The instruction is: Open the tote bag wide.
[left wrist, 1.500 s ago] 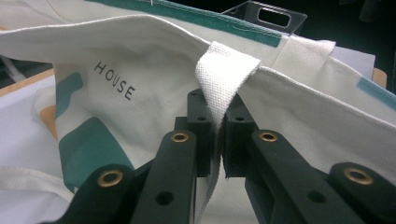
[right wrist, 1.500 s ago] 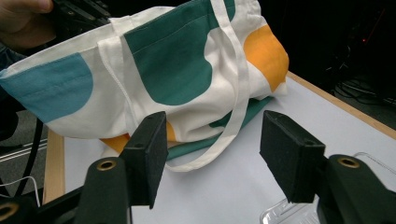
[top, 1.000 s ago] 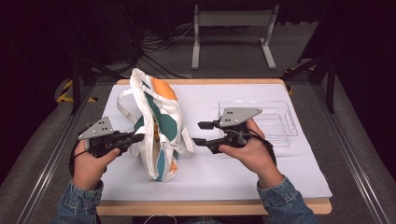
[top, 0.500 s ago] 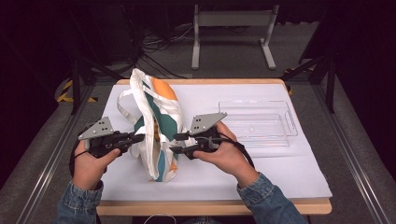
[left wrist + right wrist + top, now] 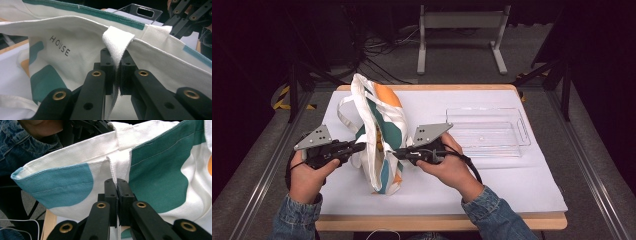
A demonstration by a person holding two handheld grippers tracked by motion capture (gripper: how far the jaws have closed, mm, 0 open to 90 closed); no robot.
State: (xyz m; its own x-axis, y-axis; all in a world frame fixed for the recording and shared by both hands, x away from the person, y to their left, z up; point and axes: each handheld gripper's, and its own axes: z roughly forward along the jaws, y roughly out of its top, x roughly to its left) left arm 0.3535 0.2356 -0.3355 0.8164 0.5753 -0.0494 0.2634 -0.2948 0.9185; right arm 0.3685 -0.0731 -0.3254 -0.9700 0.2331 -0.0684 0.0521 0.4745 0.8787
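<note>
A white tote bag (image 5: 382, 125) with teal and orange patches stands upright on the paper-covered table, left of centre. My left gripper (image 5: 359, 146) meets its left side. In the left gripper view the left gripper (image 5: 116, 57) is shut on a folded white handle strap (image 5: 116, 41) at the bag's rim. My right gripper (image 5: 396, 154) reaches the bag's right side. Its jaws have just been closing, and in the right gripper view the right gripper (image 5: 116, 182) is now shut on the white strap seam (image 5: 120, 165) between the teal patches.
A clear plastic tray (image 5: 484, 111) lies on the table's right half, its handle end (image 5: 146, 11) visible past the bag. White paper (image 5: 512, 190) covers the wooden table. Metal stand legs (image 5: 459, 20) rise on the floor behind it.
My right gripper moved left from beside the tray to the bag's right side and closed on the fabric. The left gripper stayed put on the strap.
</note>
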